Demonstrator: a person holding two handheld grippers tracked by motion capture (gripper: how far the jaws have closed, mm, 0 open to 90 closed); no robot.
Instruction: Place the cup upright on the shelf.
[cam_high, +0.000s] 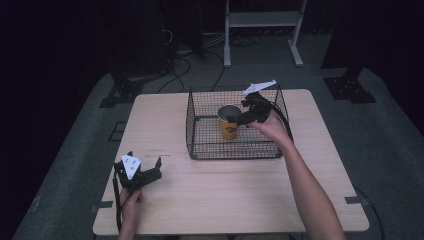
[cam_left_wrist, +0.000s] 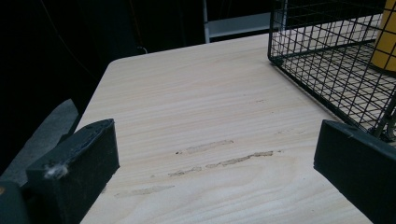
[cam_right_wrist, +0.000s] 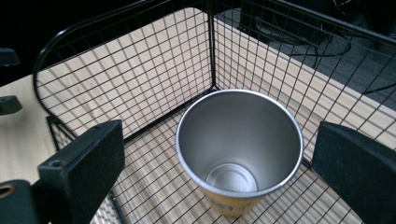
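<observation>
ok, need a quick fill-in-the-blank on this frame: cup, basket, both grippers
The yellow cup stands upright inside the wire ____.
Inside, the cup is ____.
The right gripper has its jaws ____ on either side of the cup.
The left gripper hovers over the bare ____.

Missing words: basket; empty; open; table

My table (cam_high: 215, 200) is light wood with round corners. A black wire basket (cam_high: 200, 107) sits right on it, close to the far edge and a bit toward the right side. The basket's bottom rests flat on the wood. Near the front left corner the wood has a few pale scuff marks (cam_left_wrist: 219, 156). Small tape bits (cam_high: 101, 204) stick at the left and right edges.
</observation>
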